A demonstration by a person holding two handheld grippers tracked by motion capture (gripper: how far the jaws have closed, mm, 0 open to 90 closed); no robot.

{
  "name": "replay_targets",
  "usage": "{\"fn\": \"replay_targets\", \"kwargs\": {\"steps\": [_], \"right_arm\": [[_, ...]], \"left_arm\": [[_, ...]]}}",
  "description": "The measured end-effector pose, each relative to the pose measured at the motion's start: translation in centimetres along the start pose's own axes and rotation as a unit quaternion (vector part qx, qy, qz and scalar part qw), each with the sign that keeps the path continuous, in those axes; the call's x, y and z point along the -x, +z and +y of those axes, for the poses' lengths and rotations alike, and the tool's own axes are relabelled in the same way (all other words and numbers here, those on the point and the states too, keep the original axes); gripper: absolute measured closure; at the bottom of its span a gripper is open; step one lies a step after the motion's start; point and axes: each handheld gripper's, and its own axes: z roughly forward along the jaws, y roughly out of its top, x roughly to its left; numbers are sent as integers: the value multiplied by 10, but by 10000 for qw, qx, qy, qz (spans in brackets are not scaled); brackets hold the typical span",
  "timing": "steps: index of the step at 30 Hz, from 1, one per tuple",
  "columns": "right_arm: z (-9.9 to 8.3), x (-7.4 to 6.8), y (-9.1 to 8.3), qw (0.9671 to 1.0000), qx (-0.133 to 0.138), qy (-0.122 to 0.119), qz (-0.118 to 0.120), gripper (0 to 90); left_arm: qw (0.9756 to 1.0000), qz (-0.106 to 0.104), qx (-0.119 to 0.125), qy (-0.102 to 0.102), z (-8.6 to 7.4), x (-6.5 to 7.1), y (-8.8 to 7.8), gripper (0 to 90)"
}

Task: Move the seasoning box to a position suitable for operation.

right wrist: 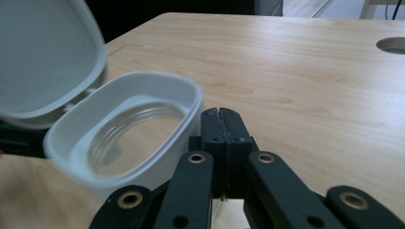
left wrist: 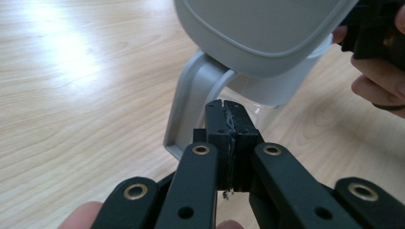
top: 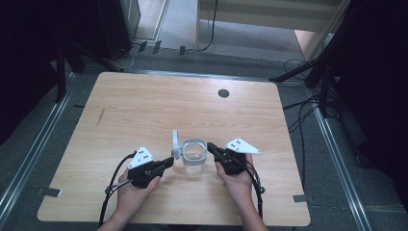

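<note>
Near the front-centre of the wooden table (top: 144,106) stands a clear jar (top: 194,161) with a grey collar, its hinged lid (top: 176,144) flipped up at the left. Left gripper (top: 167,162) and right gripper (top: 211,149) flank it, both with jaws fully closed on nothing, tips close to the jar.

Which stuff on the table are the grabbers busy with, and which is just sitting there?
Busy with:
- clear jar
- its flipped-open lid
- left gripper, shut
- right gripper, shut

Just there:
- round hole in the table
- cables on the floor
</note>
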Motion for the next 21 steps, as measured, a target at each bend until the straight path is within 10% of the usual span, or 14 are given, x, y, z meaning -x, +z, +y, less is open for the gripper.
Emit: {"fn": "replay_targets", "kwargs": {"steps": [9,21], "right_arm": [[18,16,27,9989,-60,-169,435,900],[11,5,14,9969,-125,-408,662,900]], "left_arm": [[9999,120,6,-31,4,-9,2,900],[9994,255,218,-102,18,-20,18,900]]}}
